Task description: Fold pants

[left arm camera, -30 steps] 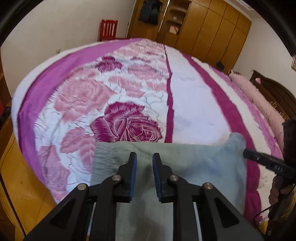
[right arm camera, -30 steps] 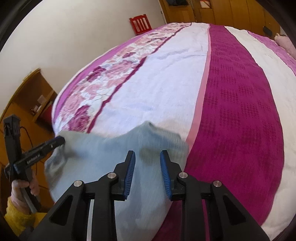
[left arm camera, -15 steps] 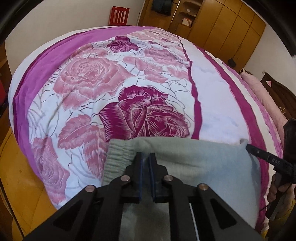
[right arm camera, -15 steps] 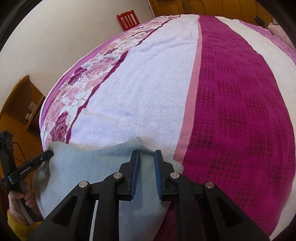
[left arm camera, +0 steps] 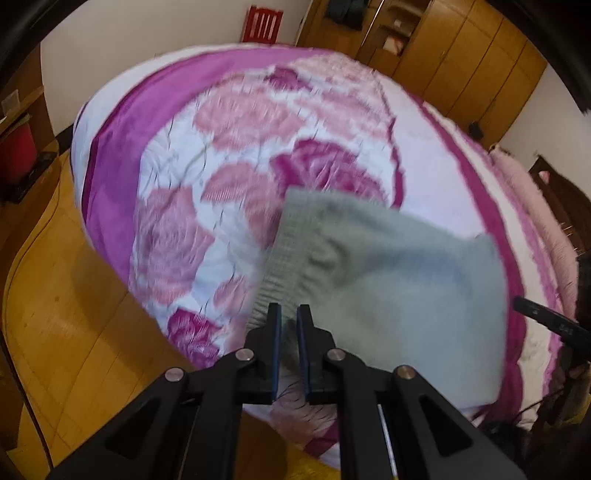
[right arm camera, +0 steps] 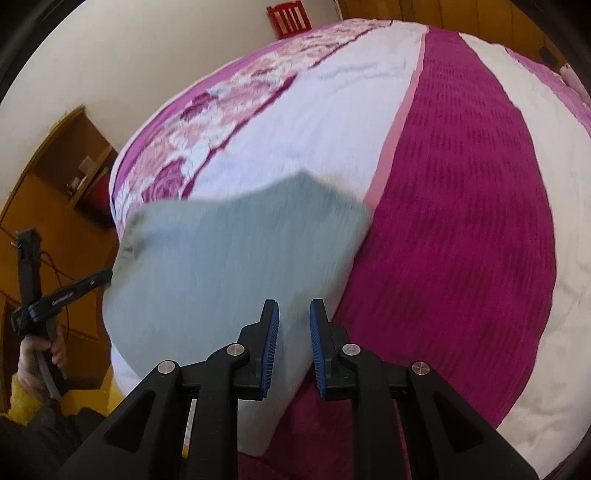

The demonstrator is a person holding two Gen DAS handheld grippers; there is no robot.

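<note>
One pair of grey-green pants (left arm camera: 388,280) lay at the near edge of the bed (left arm camera: 177,206), over its rose-patterned cover. Two grippers worked it: the left gripper (left arm camera: 289,325) pinched the ribbed waistband, jaws nearly together, and the right gripper (right arm camera: 293,325) clamped the opposite edge through a narrow gap. One red chair (left arm camera: 262,24) stood by the far wall (blurred).

No legible text, labels or numbers anywhere.
</note>
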